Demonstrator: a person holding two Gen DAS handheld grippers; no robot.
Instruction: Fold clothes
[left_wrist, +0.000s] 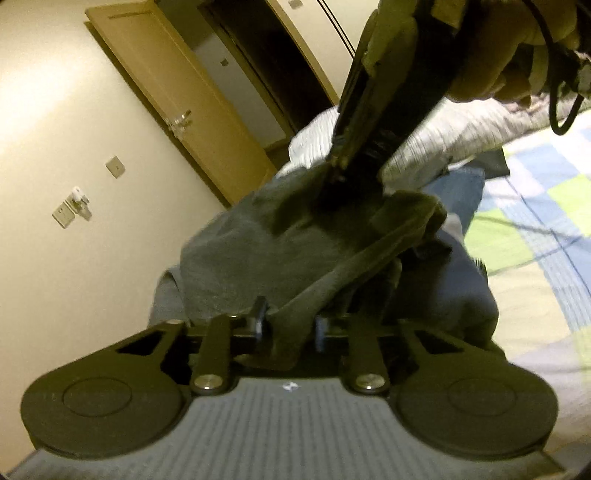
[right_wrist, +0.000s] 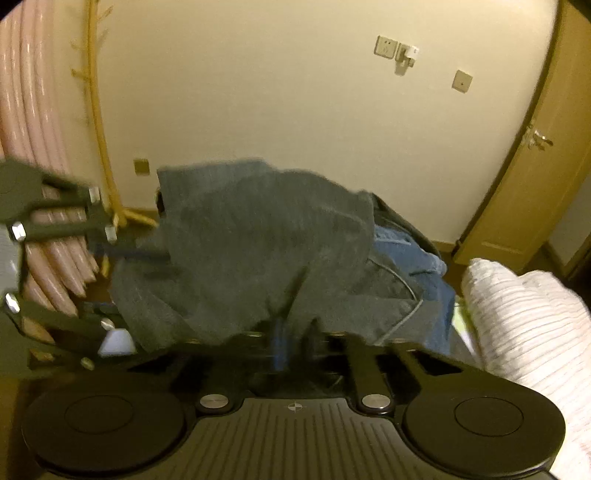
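A dark grey garment (left_wrist: 266, 251) hangs in the air, stretched between both grippers. My left gripper (left_wrist: 291, 326) is shut on one edge of it; the cloth bunches between the jaws. My right gripper (left_wrist: 338, 166) enters from the top of the left wrist view and pinches another part of the same garment. In the right wrist view the grey garment (right_wrist: 258, 251) fills the middle, my right gripper (right_wrist: 295, 332) is shut on its near edge, and my left gripper (right_wrist: 155, 258) comes in from the left, gripping it. The frames are blurred.
Blue jeans (right_wrist: 413, 254) lie beyond the garment on the checked blue and green bedspread (left_wrist: 535, 221). A white ribbed blanket (right_wrist: 524, 314) is at the right. A cream wall (right_wrist: 277, 92), a wooden door (left_wrist: 177, 103) and pink curtains (right_wrist: 33, 110) stand behind.
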